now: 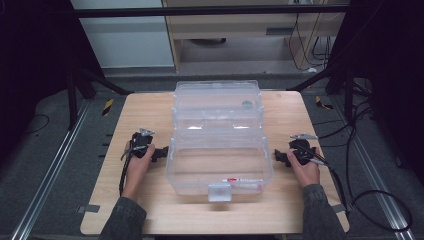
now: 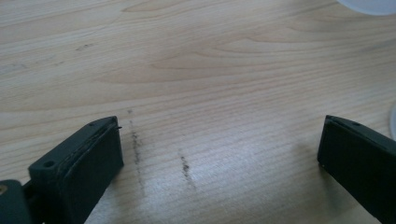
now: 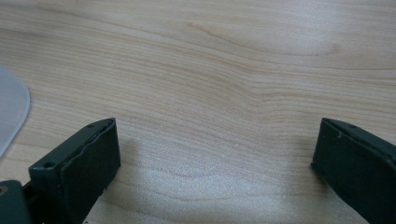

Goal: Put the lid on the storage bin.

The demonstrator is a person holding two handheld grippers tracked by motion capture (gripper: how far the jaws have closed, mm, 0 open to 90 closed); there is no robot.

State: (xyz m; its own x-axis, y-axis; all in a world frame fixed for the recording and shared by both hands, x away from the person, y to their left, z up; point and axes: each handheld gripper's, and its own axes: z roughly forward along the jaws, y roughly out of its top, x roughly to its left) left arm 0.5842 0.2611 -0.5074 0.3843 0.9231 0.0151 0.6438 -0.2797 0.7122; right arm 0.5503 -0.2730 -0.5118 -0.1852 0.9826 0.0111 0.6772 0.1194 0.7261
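A clear plastic box (image 1: 220,165) stands open in the middle of the wooden table (image 1: 150,112), its lid (image 1: 217,102) tipped back behind it and a white latch (image 1: 220,192) at its front. My left gripper (image 1: 161,153) rests on the table just left of the box, pointing at its side. My right gripper (image 1: 278,157) sits just right of the box. In the left gripper view the gripper (image 2: 219,144) is open over bare wood. The right gripper (image 3: 215,144) in its own view is open too, nothing between its jaws.
A small grey round piece (image 1: 246,104) lies in the lid. A thin object with a red mark (image 1: 240,180) lies inside the box near its front wall. Dark scuff marks (image 2: 184,163) streak the wood. Cables (image 1: 360,200) trail off the table's right side.
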